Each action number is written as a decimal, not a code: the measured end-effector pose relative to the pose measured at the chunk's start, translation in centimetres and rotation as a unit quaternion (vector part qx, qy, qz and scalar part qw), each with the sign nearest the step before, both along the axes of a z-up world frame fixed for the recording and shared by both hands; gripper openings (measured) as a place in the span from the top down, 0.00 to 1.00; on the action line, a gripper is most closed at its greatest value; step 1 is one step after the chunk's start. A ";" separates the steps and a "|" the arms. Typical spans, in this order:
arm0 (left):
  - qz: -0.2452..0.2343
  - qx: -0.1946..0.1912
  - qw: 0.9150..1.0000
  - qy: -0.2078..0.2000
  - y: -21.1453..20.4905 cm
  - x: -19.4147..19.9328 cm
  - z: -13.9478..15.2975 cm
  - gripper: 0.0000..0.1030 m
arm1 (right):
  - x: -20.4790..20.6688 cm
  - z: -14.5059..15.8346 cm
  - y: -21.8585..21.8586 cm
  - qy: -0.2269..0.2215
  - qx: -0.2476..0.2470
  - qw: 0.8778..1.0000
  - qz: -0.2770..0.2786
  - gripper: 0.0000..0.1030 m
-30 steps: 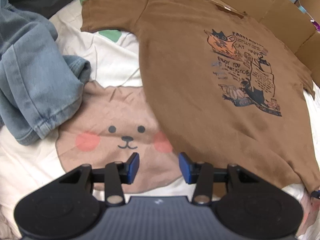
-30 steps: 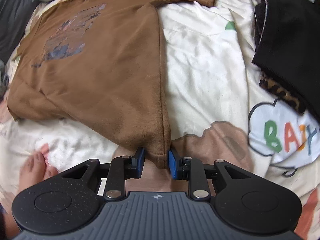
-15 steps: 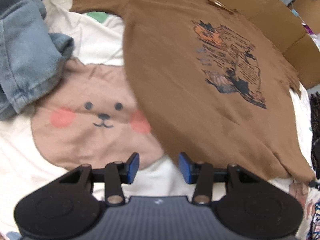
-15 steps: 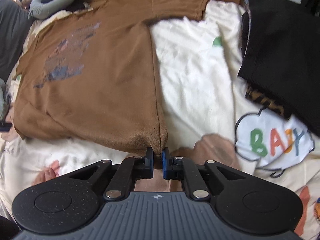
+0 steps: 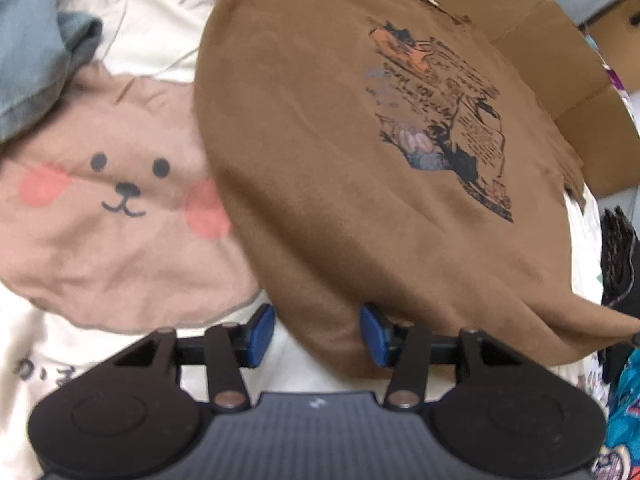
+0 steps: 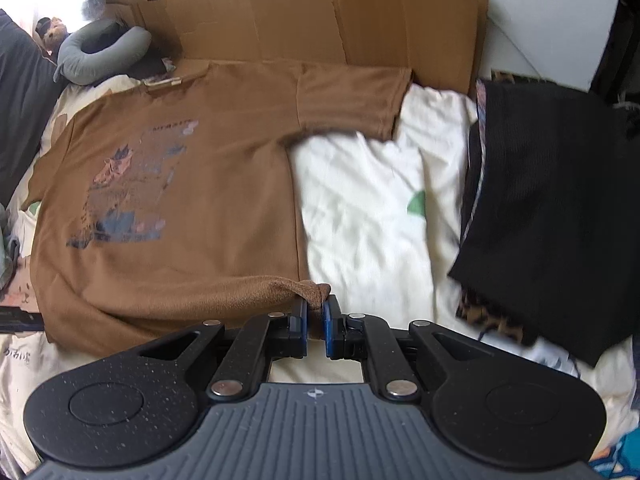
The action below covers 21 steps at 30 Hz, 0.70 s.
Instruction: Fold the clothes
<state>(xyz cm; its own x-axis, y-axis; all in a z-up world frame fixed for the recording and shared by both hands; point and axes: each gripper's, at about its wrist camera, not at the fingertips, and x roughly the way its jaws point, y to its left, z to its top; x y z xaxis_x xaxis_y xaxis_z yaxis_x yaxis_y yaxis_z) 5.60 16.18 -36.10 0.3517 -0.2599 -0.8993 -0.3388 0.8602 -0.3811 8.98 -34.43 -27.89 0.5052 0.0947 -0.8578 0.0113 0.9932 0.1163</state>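
Note:
A brown T-shirt (image 5: 360, 168) with a printed graphic lies face up on a cream bedspread (image 6: 372, 216); it also shows in the right wrist view (image 6: 192, 184). My left gripper (image 5: 316, 330) is open, its blue pads on either side of the shirt's lower left hem corner, which lies between the jaws. My right gripper (image 6: 316, 320) is shut on the shirt's lower right hem corner and holds it lifted, so the hem edge curls up off the bed.
Blue jeans (image 5: 36, 40) lie at the left. A bear-face print (image 5: 116, 188) is on the bedspread. Black clothing (image 6: 552, 200) over a leopard-print piece sits at the right. Cardboard (image 6: 320, 16) stands behind the shirt, a grey neck pillow (image 6: 100, 52) at back left.
My left gripper moved forward until the shirt's hem corner lay between its open jaws. My right gripper closed on the other hem corner and lifted it.

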 end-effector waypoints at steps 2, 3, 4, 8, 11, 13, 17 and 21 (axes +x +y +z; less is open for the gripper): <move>0.000 -0.010 1.000 -0.002 0.1 0.0 0.0 0.85 | 0.5 0.3 0.3 -0.004 -0.002 1.000 0.003 0.94; -0.004 -0.012 1.000 -0.003 0.1 0.0 0.0 0.96 | 0.7 0.5 0.4 -0.006 -0.002 1.000 0.003 0.94; -0.009 -0.004 1.000 0.000 0.1 0.1 0.3 0.96 | 0.8 0.6 0.5 -0.008 -0.003 1.000 0.004 0.94; -0.015 -0.001 1.000 -0.009 1.1 0.0 2.5 0.97 | 1.3 1.2 0.7 -0.016 -0.005 1.000 0.007 0.94; -0.023 0.008 0.999 -0.029 1.9 0.3 5.1 0.98 | 1.4 1.7 0.8 -0.019 -0.005 1.000 0.015 0.94; -0.029 0.013 0.998 -0.046 2.4 0.7 7.1 0.98 | 1.5 2.1 0.9 -0.020 -0.005 1.000 0.022 0.94; -0.041 0.023 0.996 -0.078 3.0 1.8 10.8 0.98 | 1.6 3.0 1.2 -0.024 -0.006 0.999 0.035 0.94; -0.059 0.031 0.993 -0.094 2.5 4.2 12.7 0.98 | 2.0 3.9 1.3 -0.037 -0.003 0.999 0.036 0.94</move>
<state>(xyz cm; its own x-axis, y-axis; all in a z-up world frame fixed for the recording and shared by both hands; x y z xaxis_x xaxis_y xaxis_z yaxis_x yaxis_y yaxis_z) 9.81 18.67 -23.36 0.4856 -0.2547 -0.8363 -0.1625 0.9137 -0.3726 11.02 -33.16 -24.01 0.5591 0.1268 -0.8193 -0.0678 0.9919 0.1073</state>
